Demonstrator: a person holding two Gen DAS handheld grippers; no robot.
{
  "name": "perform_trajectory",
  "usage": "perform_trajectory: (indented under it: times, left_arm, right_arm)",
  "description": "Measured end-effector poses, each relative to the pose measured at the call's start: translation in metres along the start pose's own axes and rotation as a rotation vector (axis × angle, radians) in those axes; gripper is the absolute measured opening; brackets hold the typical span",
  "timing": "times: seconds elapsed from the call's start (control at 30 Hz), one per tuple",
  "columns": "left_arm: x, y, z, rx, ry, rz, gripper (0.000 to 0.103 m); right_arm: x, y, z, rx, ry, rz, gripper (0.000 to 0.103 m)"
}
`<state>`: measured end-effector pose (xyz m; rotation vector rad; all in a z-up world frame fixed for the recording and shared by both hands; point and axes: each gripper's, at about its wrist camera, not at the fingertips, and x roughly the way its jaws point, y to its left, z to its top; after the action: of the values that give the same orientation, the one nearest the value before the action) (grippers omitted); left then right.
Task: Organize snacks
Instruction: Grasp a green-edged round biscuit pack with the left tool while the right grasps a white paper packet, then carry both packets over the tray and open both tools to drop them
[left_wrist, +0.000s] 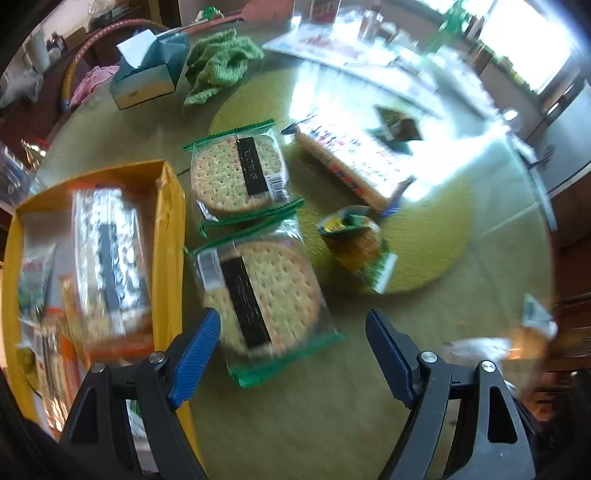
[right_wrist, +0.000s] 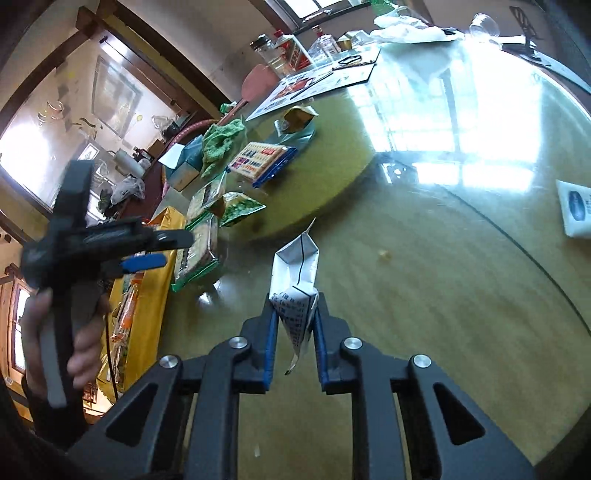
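My left gripper stands open, pointing down over a clear pack of round crackers with green ends. A second cracker pack lies just beyond it. To their left is a yellow box with several snack packs inside. Further right lie a long printed snack box and a small green-and-orange packet. My right gripper is shut on a white printed packet, held upright above the table. In the right wrist view a hand holds the left gripper over the yellow box.
A tissue box and a crumpled green cloth sit at the table's far side. A round woven mat lies under the snacks. A white pouch lies at the right edge, bottles and papers stand at the back.
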<state>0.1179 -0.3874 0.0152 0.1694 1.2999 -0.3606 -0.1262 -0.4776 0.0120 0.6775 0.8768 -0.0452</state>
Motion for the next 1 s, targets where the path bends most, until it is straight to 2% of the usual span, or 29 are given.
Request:
perform_trajectory:
  times: [0.07,0.13,0.2,0.27,0.33,0.4,0.6,0.73,0.87,1.0]
  left_arm:
    - [0.013,-0.004,0.004,0.011,0.035,0.058,0.081]
    - [0.02,-0.008,0.008,0.028,0.026,0.136,0.081]
    - [0.028,-0.005,0.013,0.005,0.05,0.162,0.08]
    - [0.032,-0.002,0.012,-0.016,0.049,0.162,0.078]
    - [0.031,-0.005,0.008,0.008,0.035,0.163,0.076]
    - [0.028,-0.008,-0.001,0.023,0.037,0.124,0.076]
    - [0.012,-0.026,-0.069,0.152,0.036,0.052,0.076]
    - [0.01,-0.04,-0.1,0.212,0.0,0.097,0.079]
    - [0.01,-0.041,-0.105,0.153,-0.046,0.07,0.076]
    - [0.006,-0.031,-0.118,0.142,-0.105,0.053,0.076]
  right_arm:
    - [0.001,-0.002,0.0,-0.001,0.002,0.014,0.019]
    - [0.002,-0.001,-0.001,-0.01,-0.003,0.009,0.019]
    - [0.002,-0.001,-0.001,-0.011,-0.006,0.021,0.019]
    - [0.002,-0.001,-0.002,-0.01,-0.006,0.036,0.019]
    - [0.002,-0.001,-0.003,-0.017,-0.007,0.03,0.019]
    - [0.003,-0.002,-0.003,-0.012,-0.003,0.034,0.019]
    - [-0.001,0.0,-0.007,-0.04,0.004,0.029,0.019]
    - [-0.003,0.004,-0.011,-0.058,0.008,0.034,0.019]
    - [-0.006,0.006,-0.013,-0.059,0.01,0.041,0.018]
    - [-0.017,0.013,-0.015,-0.07,-0.01,0.045,0.017]
